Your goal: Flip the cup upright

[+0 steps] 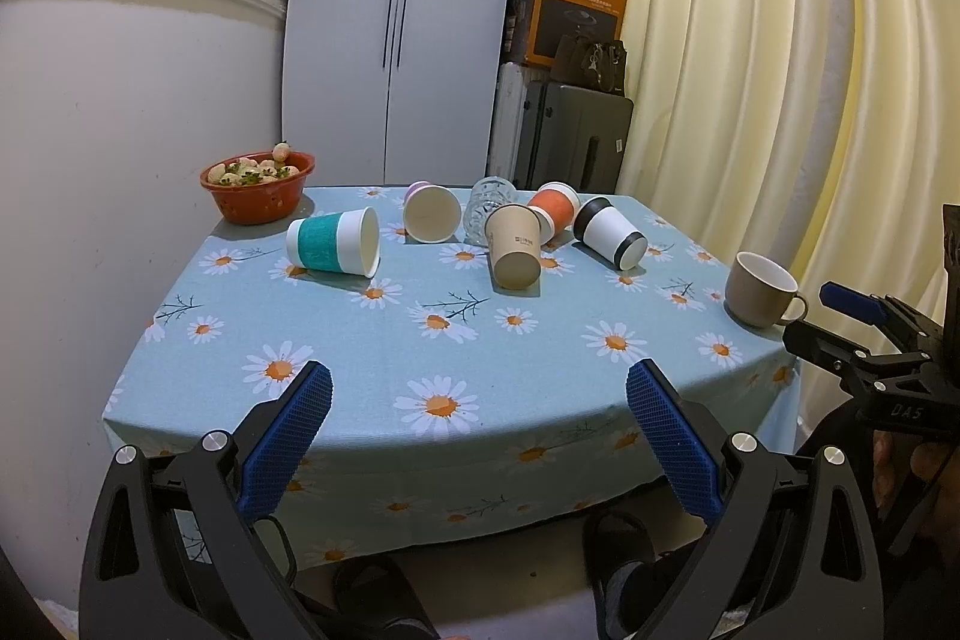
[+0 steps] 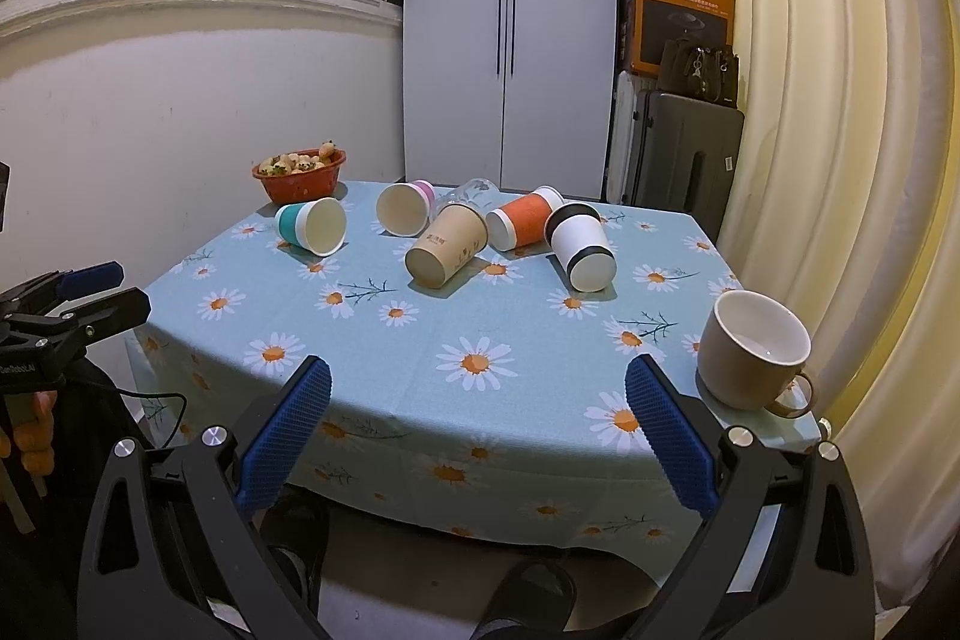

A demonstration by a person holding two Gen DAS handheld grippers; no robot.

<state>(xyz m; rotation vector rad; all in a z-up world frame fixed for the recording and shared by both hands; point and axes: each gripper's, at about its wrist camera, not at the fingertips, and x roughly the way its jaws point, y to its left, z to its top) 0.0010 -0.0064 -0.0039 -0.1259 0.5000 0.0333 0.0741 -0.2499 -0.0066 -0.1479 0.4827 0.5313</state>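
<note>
Five paper cups lie tipped across the far half of the daisy-print tablecloth [image 1: 384, 340]: teal-sleeved cup [image 1: 333, 249], pink-rimmed cup [image 1: 429, 214], plain brown cup [image 1: 513, 247], orange cup [image 1: 555, 208], black-banded white cup [image 1: 609, 232], plus a cut-glass tumbler [image 1: 489, 208] behind the brown one, probably on its side too. Left gripper [image 1: 479, 439] and right gripper [image 2: 477, 436] both hang spread and holding nothing off the near edge, ribbed blue pads [image 2: 282, 445] wide apart. The right view shows the glossy beige mug [image 2: 753, 352] upright and close, its white inside visible; the left view shows more of the red perforated bowl [image 1: 257, 187].
</note>
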